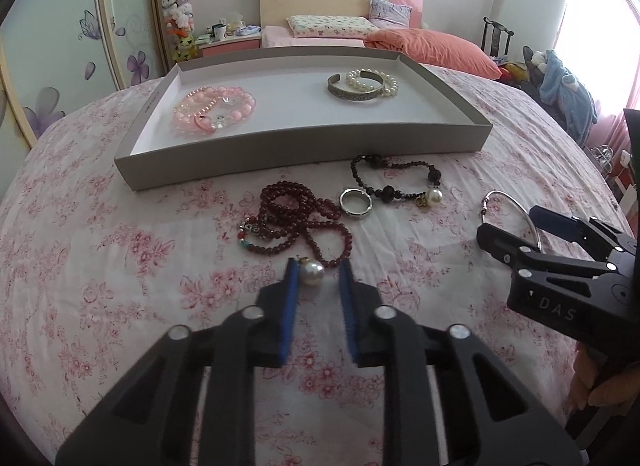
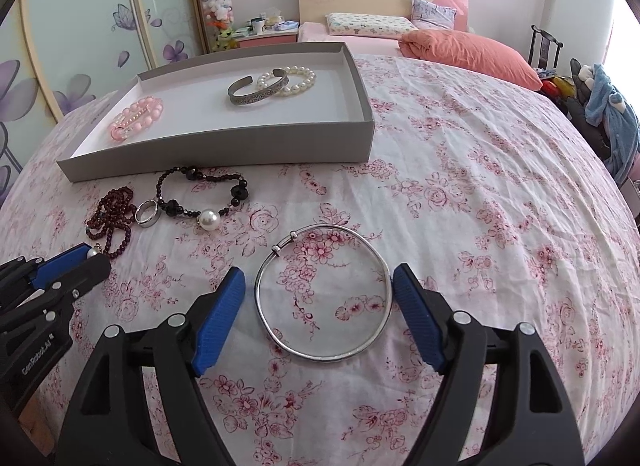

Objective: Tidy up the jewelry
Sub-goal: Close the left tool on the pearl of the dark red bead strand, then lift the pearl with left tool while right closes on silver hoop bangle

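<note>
A grey tray [image 1: 280,143] [image 2: 224,153] holds pink bead bracelets [image 1: 214,109] [image 2: 138,117], a metal cuff [image 1: 354,87] [image 2: 256,91] and a white pearl bracelet [image 1: 376,81] [image 2: 292,79]. On the floral cloth lie a dark red bead necklace [image 1: 298,221] [image 2: 114,211] with a pearl [image 1: 311,273], a silver ring [image 1: 356,203] [image 2: 147,213], a black bead bracelet [image 1: 394,181] [image 2: 200,195] and a thin silver bangle [image 2: 324,294] [image 1: 516,211]. My left gripper [image 1: 319,270] [image 2: 90,254] is open around the pearl. My right gripper [image 2: 320,278] [image 1: 510,221] is open around the bangle.
The cloth-covered surface [image 2: 460,205] spreads right of the tray. Behind are a bed with an orange pillow [image 2: 472,51], a wardrobe with flower decals [image 1: 60,45], a nightstand [image 1: 228,41] and a chair with clothes [image 2: 600,105].
</note>
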